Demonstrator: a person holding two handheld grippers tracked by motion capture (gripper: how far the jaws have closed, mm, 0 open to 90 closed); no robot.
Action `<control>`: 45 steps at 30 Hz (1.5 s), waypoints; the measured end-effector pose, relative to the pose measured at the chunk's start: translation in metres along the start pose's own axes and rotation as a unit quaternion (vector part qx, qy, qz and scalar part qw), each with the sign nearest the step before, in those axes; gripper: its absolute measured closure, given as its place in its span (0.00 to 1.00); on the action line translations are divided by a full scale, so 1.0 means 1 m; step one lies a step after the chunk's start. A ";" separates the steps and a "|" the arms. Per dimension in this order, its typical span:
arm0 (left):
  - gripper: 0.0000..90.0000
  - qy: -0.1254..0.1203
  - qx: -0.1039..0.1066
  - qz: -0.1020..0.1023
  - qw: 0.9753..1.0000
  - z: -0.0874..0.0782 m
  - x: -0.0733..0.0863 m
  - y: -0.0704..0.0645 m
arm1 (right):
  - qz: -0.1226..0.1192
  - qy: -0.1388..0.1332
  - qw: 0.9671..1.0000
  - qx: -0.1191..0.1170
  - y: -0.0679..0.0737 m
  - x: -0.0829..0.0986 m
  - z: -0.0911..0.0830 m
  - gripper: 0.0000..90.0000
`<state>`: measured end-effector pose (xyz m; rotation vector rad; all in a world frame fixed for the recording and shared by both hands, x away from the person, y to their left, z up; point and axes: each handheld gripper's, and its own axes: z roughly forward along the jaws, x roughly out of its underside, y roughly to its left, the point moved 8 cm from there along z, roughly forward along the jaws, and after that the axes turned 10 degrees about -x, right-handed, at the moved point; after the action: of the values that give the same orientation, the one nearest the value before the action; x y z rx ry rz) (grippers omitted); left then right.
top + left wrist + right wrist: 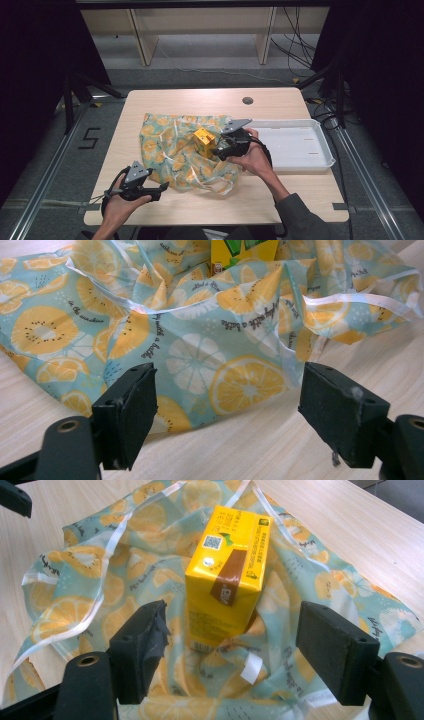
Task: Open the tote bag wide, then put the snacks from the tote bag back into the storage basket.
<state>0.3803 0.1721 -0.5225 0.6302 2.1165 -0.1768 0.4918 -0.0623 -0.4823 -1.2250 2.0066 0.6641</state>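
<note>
**2 open hand-held grippers at a citrus-print bag on the bench**

Nearest the person, the left hand-held gripper (159, 191) sits over the front edge of the bench (280, 195), held in the left hand (120, 200). In the left gripper view its 2 black jaws stand wide apart with nothing between them, aimed at the near edge of the bag (200, 340); the jaw tips are close to that edge but not touching it.

The bag (172, 150) lies crumpled and flat on the bench, a thin teal cloth or plastic printed with orange and lemon slices and trimmed with white strips. It is the landmark for the rest.

On the bag, toward its right side, stands a small yellow carton (204, 141), upright, with a brown band and a printed code on its top face (227, 575). The bag's folds rise around its base.

Just right of the bag, the right hand-held gripper (218, 147) is held in the right hand (257, 159) and points at the carton. In the right gripper view its jaws are spread wide, 1 on each side of the carton's lower part, with a gap on both sides, so it grips nothing.

Further right of the bag lies a shallow white tray (320, 150), touching nothing on the bag.

Beyond the bag, near the far edge of the bench, is a round grey cable hole (247, 100).
</note>
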 end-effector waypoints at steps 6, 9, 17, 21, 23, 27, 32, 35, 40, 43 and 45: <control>0.25 0.009 0.008 0.011 1.000 -0.001 0.010 -0.015 | -0.002 -0.006 1.000 0.001 0.001 -0.007 0.004 0.32; 0.25 0.012 0.008 0.017 1.000 -0.003 0.014 -0.018 | -0.009 0.004 1.000 -0.008 0.003 -0.009 0.008 0.32; 0.25 -0.001 0.014 -0.006 1.000 -0.006 0.017 -0.031 | -0.003 0.003 1.000 -0.008 0.006 -0.015 0.017 0.31; 0.25 0.004 0.013 0.004 1.000 -0.007 0.018 -0.031 | 0.001 0.002 1.000 -0.003 0.000 -0.016 0.021 0.31; 0.25 0.004 0.010 0.002 1.000 -0.006 0.018 -0.032 | -0.001 0.003 1.000 -0.005 -0.002 -0.016 0.022 0.31; 0.25 0.013 0.012 0.014 1.000 -0.006 0.020 -0.031 | 0.003 -0.001 1.000 0.005 -0.005 -0.016 0.025 0.31; 0.25 0.005 0.007 0.011 1.000 -0.006 0.019 -0.028 | -0.002 0.007 1.000 -0.001 -0.004 -0.016 0.027 0.31; 0.25 0.003 0.004 0.000 1.000 -0.005 0.020 -0.026 | 0.000 -0.002 1.000 0.005 -0.004 -0.019 0.029 0.31; 0.25 0.005 0.005 0.015 1.000 -0.006 0.019 -0.025 | -0.004 0.006 1.000 0.004 -0.004 -0.019 0.032 0.32; 0.25 0.011 0.009 0.005 1.000 -0.006 0.022 -0.026 | -0.006 0.005 1.000 0.004 -0.005 -0.021 0.034 0.33; 0.25 0.009 0.004 0.013 1.000 -0.006 0.022 -0.024 | 0.001 0.005 1.000 0.007 -0.005 -0.022 0.036 0.33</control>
<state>0.3537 0.1621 -0.5387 0.6654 2.1246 -0.1664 0.5136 -0.0266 -0.4890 -1.2211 2.0176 0.6446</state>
